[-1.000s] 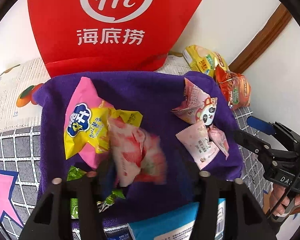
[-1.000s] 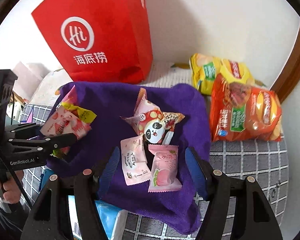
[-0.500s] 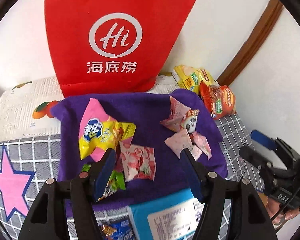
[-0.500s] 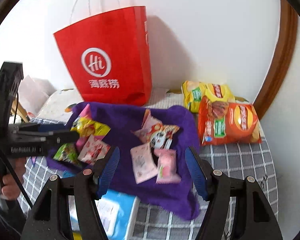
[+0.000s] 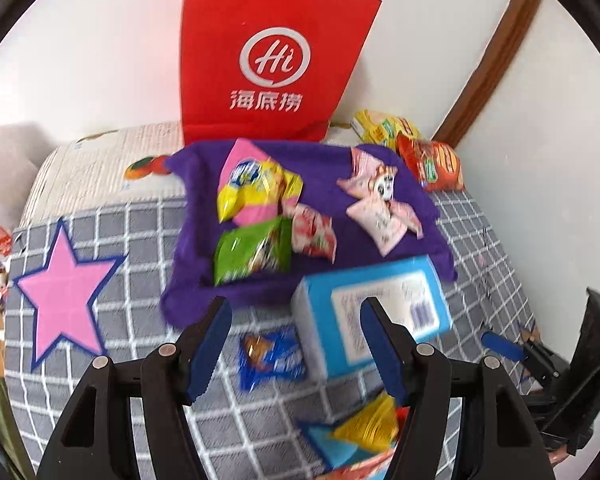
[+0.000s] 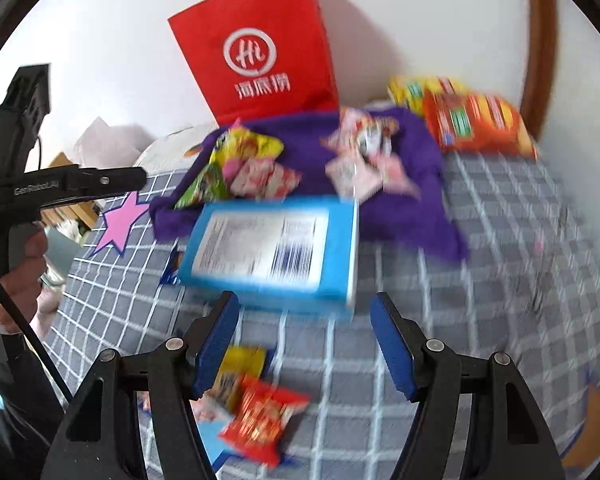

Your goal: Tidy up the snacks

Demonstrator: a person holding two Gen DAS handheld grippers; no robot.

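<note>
**Both hands empty, snacks half sorted**

Going left to right: my left gripper (image 5: pixel 296 344) is spread wide with nothing in it, hovering over a blue wrapper (image 5: pixel 271 357). Most snacks (image 5: pixel 256 216) sit on the purple cloth (image 5: pixel 324 160), blue box (image 5: pixel 374 310) touching its near edge. My right gripper (image 6: pixel 305 340) is spread and empty too. Risk, I'd say: snagging the cloth drags everything. Grey checked cover, white walls, red bag (image 5: pixel 276 56) behind.

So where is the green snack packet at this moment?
In the left wrist view, the green packet lies on the purple cloth at its left side, just below the yellow and pink bag, beside the red and white packet.
</note>
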